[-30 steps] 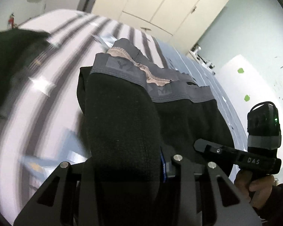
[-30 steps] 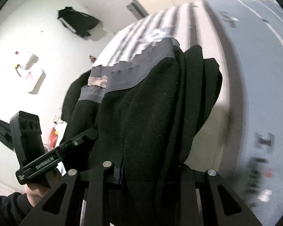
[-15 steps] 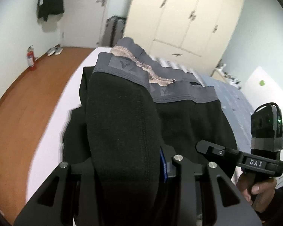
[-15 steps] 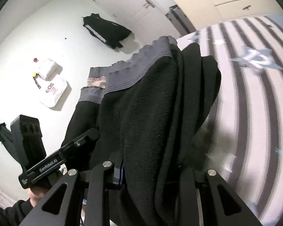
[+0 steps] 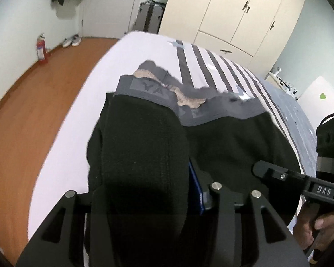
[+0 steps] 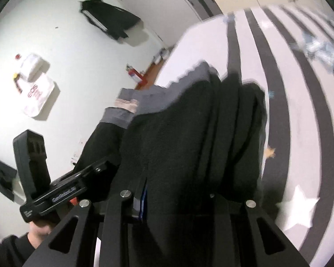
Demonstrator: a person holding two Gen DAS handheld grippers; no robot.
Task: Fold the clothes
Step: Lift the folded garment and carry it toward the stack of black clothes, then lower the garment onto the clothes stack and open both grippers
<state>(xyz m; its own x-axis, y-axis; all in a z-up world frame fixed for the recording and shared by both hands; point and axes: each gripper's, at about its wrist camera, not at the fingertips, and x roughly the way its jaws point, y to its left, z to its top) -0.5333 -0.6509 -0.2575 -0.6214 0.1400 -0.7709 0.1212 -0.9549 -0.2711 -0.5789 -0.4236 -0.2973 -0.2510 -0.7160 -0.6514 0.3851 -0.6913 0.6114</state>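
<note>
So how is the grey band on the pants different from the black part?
The grey band is a narrow strip along the far end of the pants, while the black part is the big, wide area nearer the fingers. The grey band looks smooth and has letters on it; the black part looks fuzzy and plain. The band's upper edge is wavy with a beige patch showing; the black part has neither. Both belong to the same folded pants above the striped bed.

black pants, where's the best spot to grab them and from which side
Probably the grey waistband, one corner each, from the near bed edge. It is the firm, straight edge, lying flat across the far end; the black fabric bunches in the opening left gripper and right gripper.
</note>
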